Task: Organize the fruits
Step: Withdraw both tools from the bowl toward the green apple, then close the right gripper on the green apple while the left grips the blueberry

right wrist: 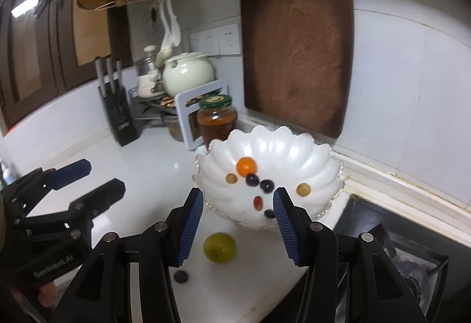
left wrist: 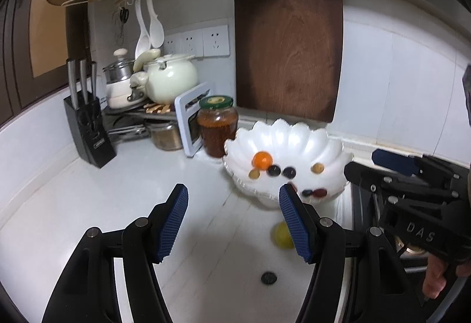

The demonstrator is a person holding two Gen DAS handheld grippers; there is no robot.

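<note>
A white scalloped bowl (left wrist: 294,143) (right wrist: 279,152) stands on the white counter and holds an orange (left wrist: 262,160) (right wrist: 246,166), dark grapes (left wrist: 273,171) (right wrist: 252,180) and other small fruits. A green fruit (right wrist: 219,247) (left wrist: 281,234) lies on the counter in front of the bowl. A dark grape (right wrist: 180,276) (left wrist: 268,277) lies nearer still. My left gripper (left wrist: 234,220) is open and empty, left of the green fruit. My right gripper (right wrist: 238,223) is open and empty, with the green fruit between and below its fingers.
A jar with a green lid (left wrist: 217,126) (right wrist: 216,117) stands left of the bowl. A wooden cutting board (left wrist: 288,43) leans on the wall behind. A knife block (left wrist: 88,128), pots (left wrist: 170,78) and a rack sit at the back left. A gas hob (right wrist: 412,258) is at right.
</note>
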